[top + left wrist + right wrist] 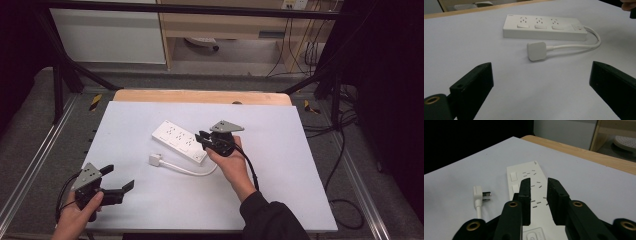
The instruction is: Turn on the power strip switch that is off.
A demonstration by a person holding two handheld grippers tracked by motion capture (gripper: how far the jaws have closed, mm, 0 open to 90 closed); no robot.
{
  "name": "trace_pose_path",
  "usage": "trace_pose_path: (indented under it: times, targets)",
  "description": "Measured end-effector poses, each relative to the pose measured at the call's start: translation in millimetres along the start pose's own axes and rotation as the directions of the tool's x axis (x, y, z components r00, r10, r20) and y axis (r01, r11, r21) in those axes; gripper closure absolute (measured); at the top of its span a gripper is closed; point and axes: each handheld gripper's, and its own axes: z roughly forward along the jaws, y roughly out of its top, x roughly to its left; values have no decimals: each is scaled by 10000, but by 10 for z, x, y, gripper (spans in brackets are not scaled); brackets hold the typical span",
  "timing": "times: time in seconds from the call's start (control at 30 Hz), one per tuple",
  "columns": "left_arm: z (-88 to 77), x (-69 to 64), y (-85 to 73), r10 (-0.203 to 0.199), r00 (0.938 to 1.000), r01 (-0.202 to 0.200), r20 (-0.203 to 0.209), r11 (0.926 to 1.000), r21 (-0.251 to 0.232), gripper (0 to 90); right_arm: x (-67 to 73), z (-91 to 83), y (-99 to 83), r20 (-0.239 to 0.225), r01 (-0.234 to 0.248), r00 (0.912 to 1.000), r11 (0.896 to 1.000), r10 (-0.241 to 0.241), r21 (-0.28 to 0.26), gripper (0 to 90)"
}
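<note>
Right gripper [206, 139] is over the near end of the white power strip [180, 141]; jaws a narrow gap apart, nothing clamped, strip below them. Plug [154, 159] lies flat on the table [280, 190] to that gripper's left, well apart from it, its cord [192, 171] looping to the strip's end. Left gripper [116, 183] is near the table's front-left edge, jaws wide apart and empty. Bare table lies between it and the plug ahead.
</note>
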Motion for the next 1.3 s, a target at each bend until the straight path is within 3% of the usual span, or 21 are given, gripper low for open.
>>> trace_pose_path:
  times: [0.1, 0.4, 0.7, 1.03, 1.3]
  targets:
    - [0, 0, 0, -3, 10000, 3, 4, 10000, -3, 53, -30, -61, 34, 74, -61, 10000, 10000, 61, -11, 673]
    - [1, 1, -1, -27, 10000, 27, -14, 10000, -11, 53, -161, -220, 119, 538, -592, 9968, 9982, 589, 26, 327]
    - [-2, 3, -2, -65, 10000, 65, -23, 10000, -14, 53, -291, -532, 227, 1066, -717, 9915, 9970, 744, -288, 100]
    - [0, 1, -1, -140, 9999, 140, 4, 9999, -38, 53, -458, -921, 211, 1711, -479, 9831, 9936, 649, -1019, 57]
    - [-9, 8, 2, -175, 9998, 175, -49, 9998, -128, 53, -559, -1192, 132, 1933, -368, 9791, 9898, 633, -1380, 56]
